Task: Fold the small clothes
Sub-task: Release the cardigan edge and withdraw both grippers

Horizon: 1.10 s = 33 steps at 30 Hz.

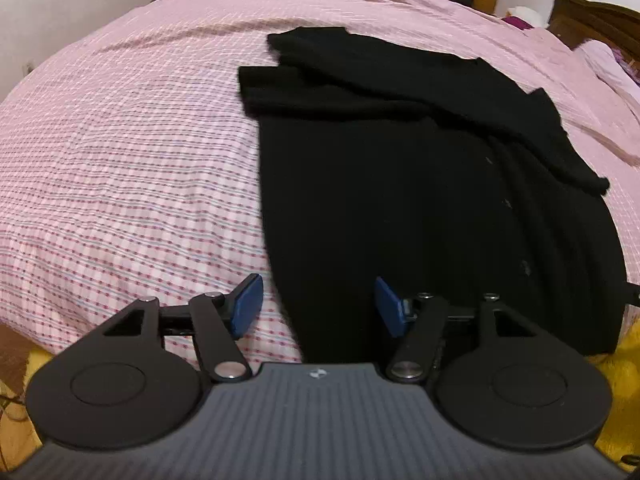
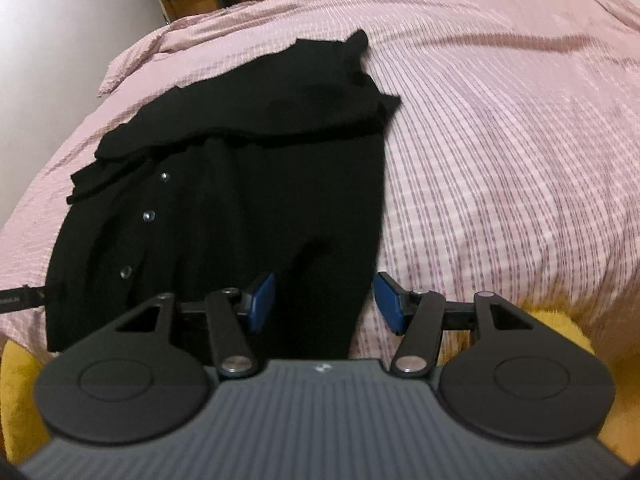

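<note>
Although the bed (image 1: 120,160) fills most of both views under its pink checked cover, only a long strip near its front edge is taken up by the black garment (image 1: 400,200). The garment is laid flat with its sleeves folded across the upper part, so that a narrow rectangle is formed; this is judged to be a half-finished fold, with the lower hem left nearest the grippers for lifting toward the collar. Small buttons (image 2: 149,216) are seen along one side in the right wrist view. The left gripper (image 1: 318,306) is held just above the hem's left corner, its blue fingers (image 1: 248,306) spread wide and nothing gripped. The right gripper (image 2: 324,304) is likewise held wide apart over the hem's right edge, empty.
</note>
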{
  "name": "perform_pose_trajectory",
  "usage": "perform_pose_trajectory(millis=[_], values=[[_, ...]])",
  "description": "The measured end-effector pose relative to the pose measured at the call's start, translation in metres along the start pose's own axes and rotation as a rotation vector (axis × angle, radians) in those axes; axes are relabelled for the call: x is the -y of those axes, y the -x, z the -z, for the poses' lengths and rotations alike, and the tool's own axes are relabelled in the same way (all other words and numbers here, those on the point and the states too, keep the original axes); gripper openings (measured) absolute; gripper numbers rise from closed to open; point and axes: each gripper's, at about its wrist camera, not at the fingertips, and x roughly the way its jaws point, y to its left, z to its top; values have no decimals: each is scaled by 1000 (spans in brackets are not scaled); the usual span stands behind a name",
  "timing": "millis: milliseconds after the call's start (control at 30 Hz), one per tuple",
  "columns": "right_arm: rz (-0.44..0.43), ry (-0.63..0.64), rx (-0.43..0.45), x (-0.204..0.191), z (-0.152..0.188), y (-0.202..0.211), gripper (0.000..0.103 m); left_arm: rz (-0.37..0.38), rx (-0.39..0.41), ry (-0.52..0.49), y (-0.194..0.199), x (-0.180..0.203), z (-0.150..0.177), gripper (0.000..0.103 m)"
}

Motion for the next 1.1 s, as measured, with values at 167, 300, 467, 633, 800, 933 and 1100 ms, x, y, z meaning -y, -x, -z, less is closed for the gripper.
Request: perform_pose_trajectory(millis=[167,300,467,633,800,933,1100], values=[[-13,-26,-6,2,8,-8,59,40,8,5,-2,5,9,70],[-40,-17,-1,-3,12,-11,63,83,4,27,0,2,15,70],[-68,-38,11,-2,16,-13,63,116,13,31,0,0,22,70],[-103,-66,10,8,18,-13,63,74,22,23,-1,2,24,69],[-126,-61,9,7,23,-11,67,55,40,30,-5,4,25,70],[-177,-86,29,4,21,-12,67,144,82,86,-1,-3,22,53],[-211,-69,40,-5,22,-15,67,138,67,58,-3,0,24,50]])
